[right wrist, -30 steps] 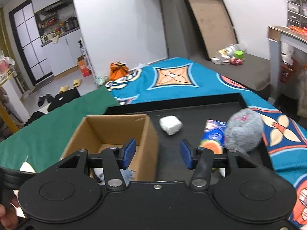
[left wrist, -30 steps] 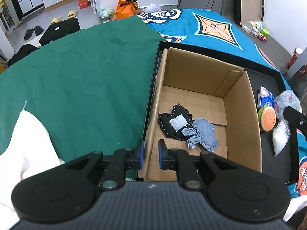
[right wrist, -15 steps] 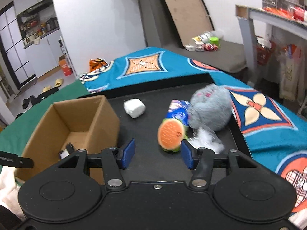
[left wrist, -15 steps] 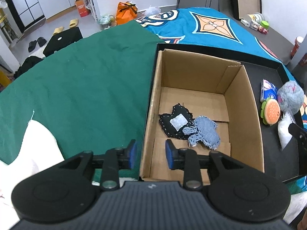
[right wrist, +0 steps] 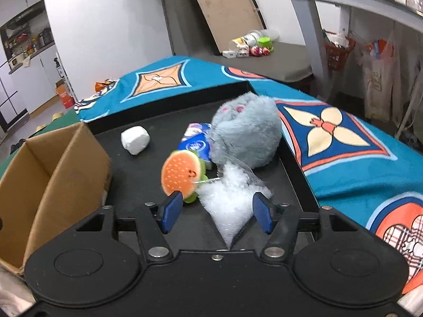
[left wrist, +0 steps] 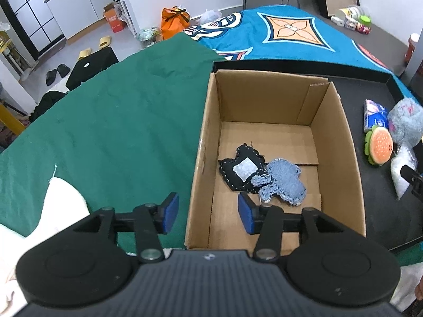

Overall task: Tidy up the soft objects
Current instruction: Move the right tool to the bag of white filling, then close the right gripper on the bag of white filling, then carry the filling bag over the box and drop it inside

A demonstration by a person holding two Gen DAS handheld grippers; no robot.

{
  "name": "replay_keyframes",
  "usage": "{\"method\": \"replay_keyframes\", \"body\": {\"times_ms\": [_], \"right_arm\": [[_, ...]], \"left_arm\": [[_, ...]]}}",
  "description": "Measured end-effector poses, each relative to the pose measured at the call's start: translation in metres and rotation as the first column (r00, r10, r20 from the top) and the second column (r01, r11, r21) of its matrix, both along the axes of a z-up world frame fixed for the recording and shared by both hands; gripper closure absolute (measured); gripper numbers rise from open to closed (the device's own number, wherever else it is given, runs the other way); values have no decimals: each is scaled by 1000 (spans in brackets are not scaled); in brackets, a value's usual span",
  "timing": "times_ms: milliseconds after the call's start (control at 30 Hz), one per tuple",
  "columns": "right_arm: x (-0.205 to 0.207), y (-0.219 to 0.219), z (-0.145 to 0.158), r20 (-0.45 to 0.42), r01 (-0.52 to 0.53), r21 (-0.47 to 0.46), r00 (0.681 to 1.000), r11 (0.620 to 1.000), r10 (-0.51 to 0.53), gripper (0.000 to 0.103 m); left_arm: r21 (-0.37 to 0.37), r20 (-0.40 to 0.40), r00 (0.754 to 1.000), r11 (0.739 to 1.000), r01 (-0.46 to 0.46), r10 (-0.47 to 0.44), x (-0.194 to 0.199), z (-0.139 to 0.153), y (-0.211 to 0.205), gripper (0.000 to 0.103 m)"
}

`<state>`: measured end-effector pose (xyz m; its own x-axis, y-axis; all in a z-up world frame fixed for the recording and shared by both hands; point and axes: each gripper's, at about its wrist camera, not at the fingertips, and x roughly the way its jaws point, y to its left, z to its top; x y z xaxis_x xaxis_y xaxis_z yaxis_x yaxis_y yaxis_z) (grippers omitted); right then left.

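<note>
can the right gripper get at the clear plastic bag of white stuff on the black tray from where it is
Probably yes. The right gripper is open, its jaws just widened, and the clear plastic bag of white filling lies between its fingers, nothing covering it. The orange burger plush crowds one finger.

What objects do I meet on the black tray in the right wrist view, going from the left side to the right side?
Cardboard box → white lump → burger toy → clear plastic bag, which lies between the right gripper's open jaws.
</note>
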<state>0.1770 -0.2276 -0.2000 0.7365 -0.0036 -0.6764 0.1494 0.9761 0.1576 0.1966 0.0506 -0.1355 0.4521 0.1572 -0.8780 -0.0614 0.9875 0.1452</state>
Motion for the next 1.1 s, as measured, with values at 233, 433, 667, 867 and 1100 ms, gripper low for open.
{"method": "replay_keyframes", "body": {"times_ms": [233,433,667,867,1100], "right_arm": [[10,-8,-14,-31,24,15,999,1000,-24,39],[18,-9,-26,-56,13,-13,998,1000,-13,39],[18,-6,-28,-43,-33,-32,999,999,31,80],[13,-17,-23,-36,-15,8,999,1000,15,84],[5,-20,-8,6,-9,17,1000,1000,9,85]], "left_arm": [[58,-39,999,998,13,-11,8,-8,-12,55],[104,-60,998,994,24,-17,11,-11,-21,55],[135,-68,998,991,21,-12,13,-10,-27,55],[151,-59,998,988,25,-16,10,-7,-30,55],[147,-31,999,989,16,-12,4,0,-29,55]]}}
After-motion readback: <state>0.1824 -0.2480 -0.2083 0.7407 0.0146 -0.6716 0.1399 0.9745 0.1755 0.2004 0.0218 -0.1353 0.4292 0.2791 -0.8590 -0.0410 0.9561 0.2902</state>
